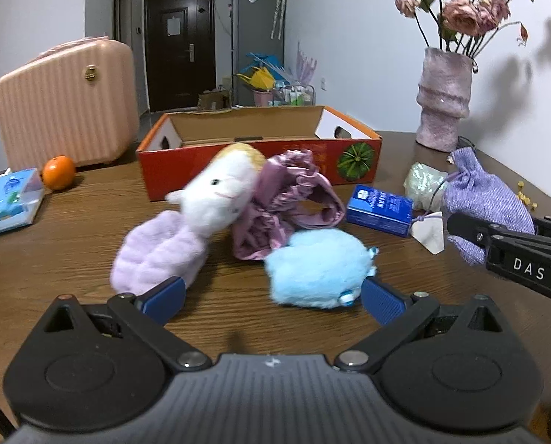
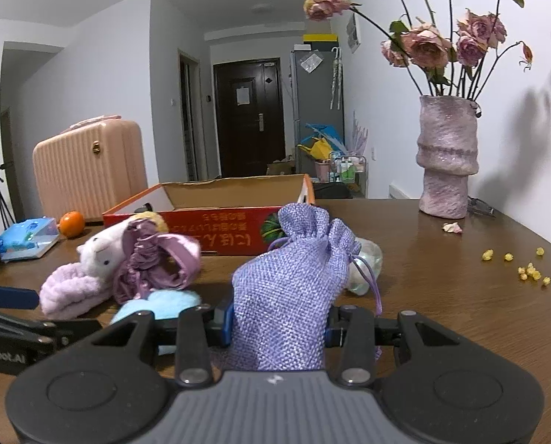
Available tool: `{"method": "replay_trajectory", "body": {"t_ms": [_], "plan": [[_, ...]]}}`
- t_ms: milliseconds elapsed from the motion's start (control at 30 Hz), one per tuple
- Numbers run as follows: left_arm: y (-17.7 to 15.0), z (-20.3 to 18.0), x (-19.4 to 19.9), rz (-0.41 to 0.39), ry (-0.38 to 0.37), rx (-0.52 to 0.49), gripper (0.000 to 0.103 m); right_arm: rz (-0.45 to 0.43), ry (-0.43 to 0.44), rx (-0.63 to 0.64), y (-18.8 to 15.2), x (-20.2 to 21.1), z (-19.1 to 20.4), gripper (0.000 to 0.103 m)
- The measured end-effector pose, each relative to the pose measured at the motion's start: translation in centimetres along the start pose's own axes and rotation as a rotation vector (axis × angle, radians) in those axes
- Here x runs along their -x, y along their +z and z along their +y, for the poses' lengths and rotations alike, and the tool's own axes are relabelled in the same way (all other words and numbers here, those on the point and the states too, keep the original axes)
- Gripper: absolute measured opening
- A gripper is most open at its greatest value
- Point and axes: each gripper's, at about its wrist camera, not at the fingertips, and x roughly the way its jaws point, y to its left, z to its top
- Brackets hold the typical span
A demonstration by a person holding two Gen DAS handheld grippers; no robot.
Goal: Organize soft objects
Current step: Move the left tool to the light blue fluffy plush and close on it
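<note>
the lilac drawstring pouch (image 2: 290, 288) is clamped low on its body between the pads of the right gripper (image 2: 279, 327); the loose weave could be squeezed out of the pads if it is swung quickly, and its dangling cord (image 2: 371, 281) could be snagged on the pearly bag (image 2: 368, 259) just behind it. the left gripper (image 1: 271, 298) is spread wide with nothing held, just short of the near side of the pile on the table (image 1: 72, 222); the pale blue plush (image 1: 320, 268) is touching its right pad, so it could be shoved toward the blue carton (image 1: 381, 209) by a careless advance. beyond it lie the purple satin scrunchie (image 1: 286, 199) and the white-headed plush doll (image 1: 194, 222), leaning together, so one could be dragged along with the other. farther back, toward the far edge, the orange cardboard box (image 1: 260, 162) stands open and is judged the likely target; its near wall could be clipped by a low carry
</note>
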Motion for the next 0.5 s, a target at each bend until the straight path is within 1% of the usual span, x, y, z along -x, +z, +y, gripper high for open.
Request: {"method": "replay_trajectory", "body": {"t_ms": [233, 400, 500], "plan": [[0.9, -2.0, -2.5, 0.027, -0.003, -0.003, 0.103, -0.005, -0.028, -0.005, 0.1, -0.7, -1.7, 0.04], [1.6, -2.5, -4.0, 0.053, -0.018, 0.032, 0.103, -0.002, -0.044, -0.024, 0.2, -1.0, -2.7, 0.04], [1.9, -2.8, -4.9, 0.066, -0.003, 0.042, 0.103, 0.0, -0.044, -0.039, 0.2, -1.0, -3.0, 0.04]]}}
